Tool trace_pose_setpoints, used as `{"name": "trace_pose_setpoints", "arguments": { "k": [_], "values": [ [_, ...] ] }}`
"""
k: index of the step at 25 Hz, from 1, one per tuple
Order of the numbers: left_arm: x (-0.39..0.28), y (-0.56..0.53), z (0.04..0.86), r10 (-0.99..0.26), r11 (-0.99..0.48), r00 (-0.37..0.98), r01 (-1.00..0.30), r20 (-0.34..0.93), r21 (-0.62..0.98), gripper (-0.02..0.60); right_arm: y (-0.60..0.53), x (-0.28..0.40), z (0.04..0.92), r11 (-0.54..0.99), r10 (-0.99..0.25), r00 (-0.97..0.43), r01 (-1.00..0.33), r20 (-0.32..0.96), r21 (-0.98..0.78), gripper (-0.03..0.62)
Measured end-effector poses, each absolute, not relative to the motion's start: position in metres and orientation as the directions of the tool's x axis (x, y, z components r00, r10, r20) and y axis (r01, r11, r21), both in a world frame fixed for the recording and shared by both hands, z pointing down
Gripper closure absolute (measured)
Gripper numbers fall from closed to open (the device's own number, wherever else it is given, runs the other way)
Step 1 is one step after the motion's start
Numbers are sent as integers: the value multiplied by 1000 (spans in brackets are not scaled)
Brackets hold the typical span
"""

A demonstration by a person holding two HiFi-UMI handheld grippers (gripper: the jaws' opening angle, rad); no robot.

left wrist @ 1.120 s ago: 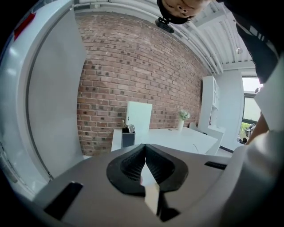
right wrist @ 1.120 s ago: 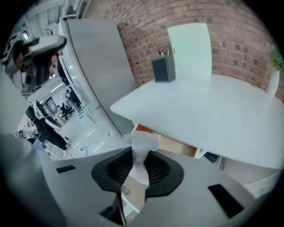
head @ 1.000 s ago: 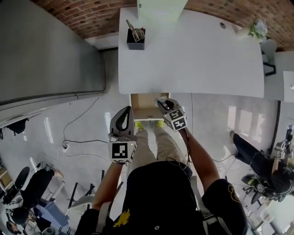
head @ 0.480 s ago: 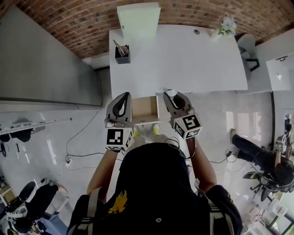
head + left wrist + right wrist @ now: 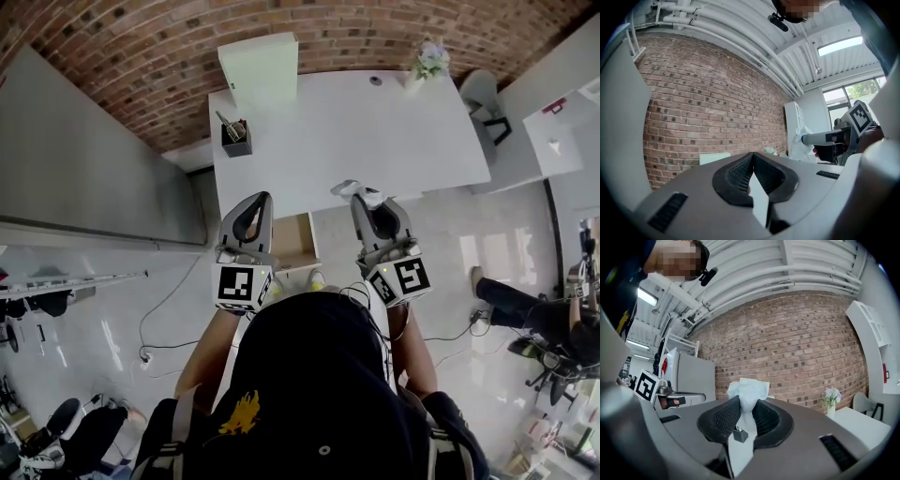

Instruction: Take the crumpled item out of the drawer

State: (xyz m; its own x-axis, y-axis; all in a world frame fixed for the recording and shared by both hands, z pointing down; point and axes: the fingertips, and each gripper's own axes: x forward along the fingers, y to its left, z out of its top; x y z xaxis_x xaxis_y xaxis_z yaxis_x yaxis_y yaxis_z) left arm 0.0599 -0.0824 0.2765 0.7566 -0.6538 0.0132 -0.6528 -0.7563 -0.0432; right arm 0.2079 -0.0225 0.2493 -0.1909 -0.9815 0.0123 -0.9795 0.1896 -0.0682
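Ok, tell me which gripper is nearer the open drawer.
Left. The left gripper hangs right beside the drawer, at its left side, shut and empty. The right gripper is farther off to its right, holding the crumpled item.

A red brick wall [image 5: 141,56] backs a white table [image 5: 375,141] carrying a white box [image 5: 261,64], a black holder [image 5: 236,139] and a small vase of flowers [image 5: 428,61]. Glossy pale floor [image 5: 94,319] surrounds it. White pipes [image 5: 717,33] cross the ceiling (daylight shows at a window [image 5: 855,91]).

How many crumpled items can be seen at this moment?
1: a white crumpled item pinched in the fingers of the right gripper, by the desk's front edge. The open drawer is partly hidden, so more may lie inside.
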Motion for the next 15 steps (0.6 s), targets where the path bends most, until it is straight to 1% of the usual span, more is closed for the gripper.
{"name": "trace_pose_setpoints", "arguments": {
  "k": [3,15],
  "values": [
    [62,-84,270,-646,-762,763,-645,-1,-51,563,-19,207,236,183,-983,-182,-981,-19,-59,493],
    [64,-81,267,-621,-782,784,-621,-1,-52,563,-6,192,210,190,-980,-187,-981,-62,-42,494]
  ]
}}
